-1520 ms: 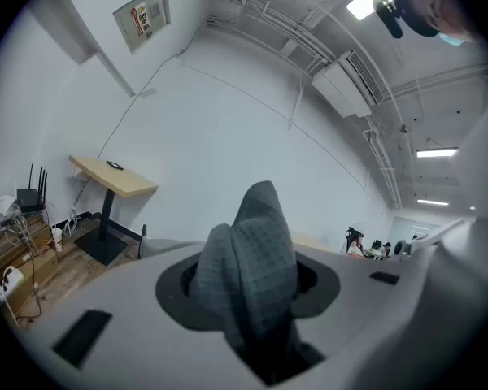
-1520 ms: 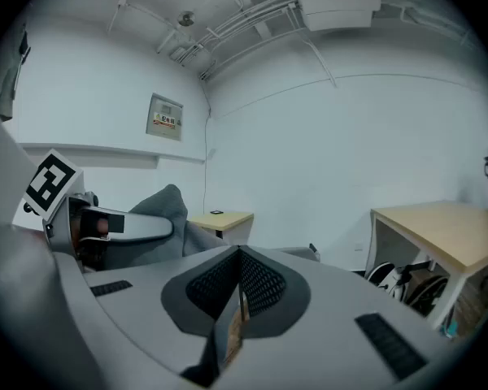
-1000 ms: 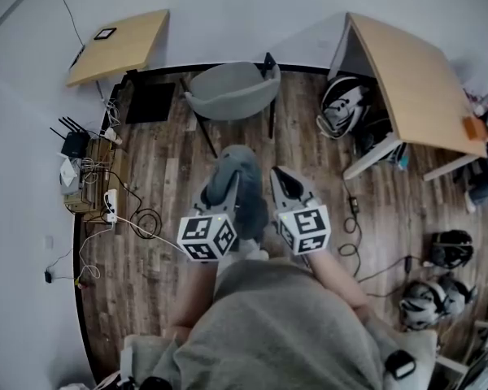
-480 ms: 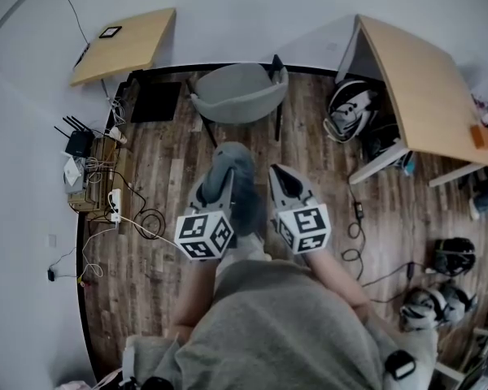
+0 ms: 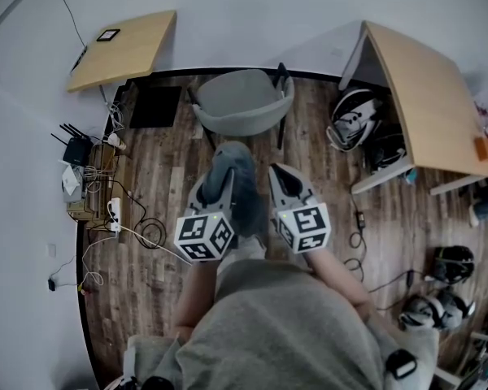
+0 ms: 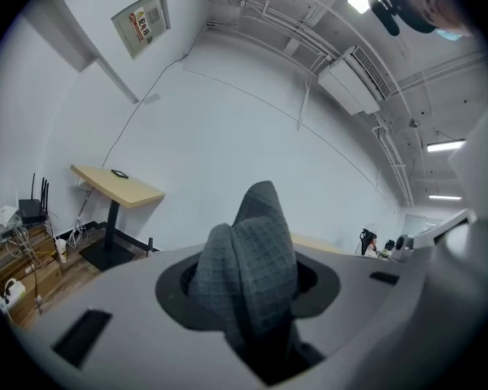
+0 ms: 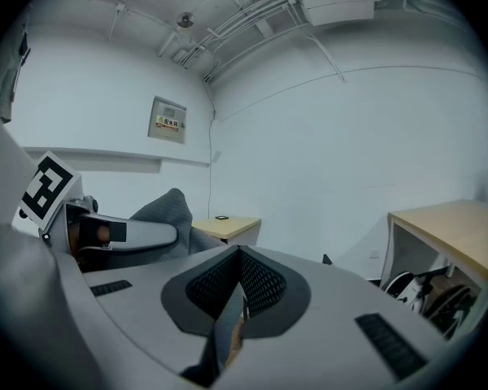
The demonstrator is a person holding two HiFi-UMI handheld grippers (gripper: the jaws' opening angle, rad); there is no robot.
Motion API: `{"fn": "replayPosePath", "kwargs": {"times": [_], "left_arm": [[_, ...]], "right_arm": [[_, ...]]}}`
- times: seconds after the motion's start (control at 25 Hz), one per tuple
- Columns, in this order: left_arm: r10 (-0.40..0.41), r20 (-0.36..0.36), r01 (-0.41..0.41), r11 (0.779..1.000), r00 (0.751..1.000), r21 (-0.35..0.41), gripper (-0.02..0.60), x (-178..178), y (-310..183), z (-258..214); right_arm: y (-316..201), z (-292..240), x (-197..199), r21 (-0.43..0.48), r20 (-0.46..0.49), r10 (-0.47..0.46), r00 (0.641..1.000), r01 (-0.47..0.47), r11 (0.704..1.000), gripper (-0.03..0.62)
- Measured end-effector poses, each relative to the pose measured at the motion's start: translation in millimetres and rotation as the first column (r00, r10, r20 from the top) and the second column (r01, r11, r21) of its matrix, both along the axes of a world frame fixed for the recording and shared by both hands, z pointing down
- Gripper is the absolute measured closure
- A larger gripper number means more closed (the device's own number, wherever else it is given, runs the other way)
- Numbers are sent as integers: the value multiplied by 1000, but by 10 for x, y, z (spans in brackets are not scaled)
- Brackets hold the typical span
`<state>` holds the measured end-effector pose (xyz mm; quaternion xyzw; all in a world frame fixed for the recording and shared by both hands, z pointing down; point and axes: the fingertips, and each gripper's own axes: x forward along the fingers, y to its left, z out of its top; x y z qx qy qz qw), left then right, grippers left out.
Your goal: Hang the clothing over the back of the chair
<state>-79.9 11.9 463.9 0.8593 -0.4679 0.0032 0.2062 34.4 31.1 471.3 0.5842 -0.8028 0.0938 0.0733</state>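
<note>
A grey shell chair [image 5: 244, 104] stands on the wood floor near the far wall, its back turned toward me. My left gripper [image 5: 220, 179] is shut on a grey knitted garment [image 5: 237, 173], which bunches up over the jaws and hangs down between the two grippers. In the left gripper view the garment [image 6: 256, 250] rises as a folded peak out of the gripper [image 6: 254, 299]. My right gripper [image 5: 279, 174] is beside it, jaws together and empty [image 7: 237, 287]. Both grippers are short of the chair. The chair is hidden in both gripper views.
Light wooden tables stand at the back left [image 5: 122, 45] and at the right [image 5: 427, 96]. A router [image 5: 75, 146], power strip [image 5: 112, 211] and loose cables lie along the left wall. Helmets [image 5: 354, 119] and headgear [image 5: 427, 309] lie on the floor at right.
The chair and floor have slid nearer in the head view as both grippers advanced toward the chair. The left gripper's hold on the garment is unchanged.
</note>
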Motion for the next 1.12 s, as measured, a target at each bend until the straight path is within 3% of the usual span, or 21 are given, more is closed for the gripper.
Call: {"fn": "replayPosePath", "kwargs": {"times": [1.12], "left_arm": [[82, -26, -80, 996, 996, 47, 431, -45, -2039, -348]], "right_arm": [[-1778, -120, -88, -7, -18, 83, 996, -83, 996, 595]]}}
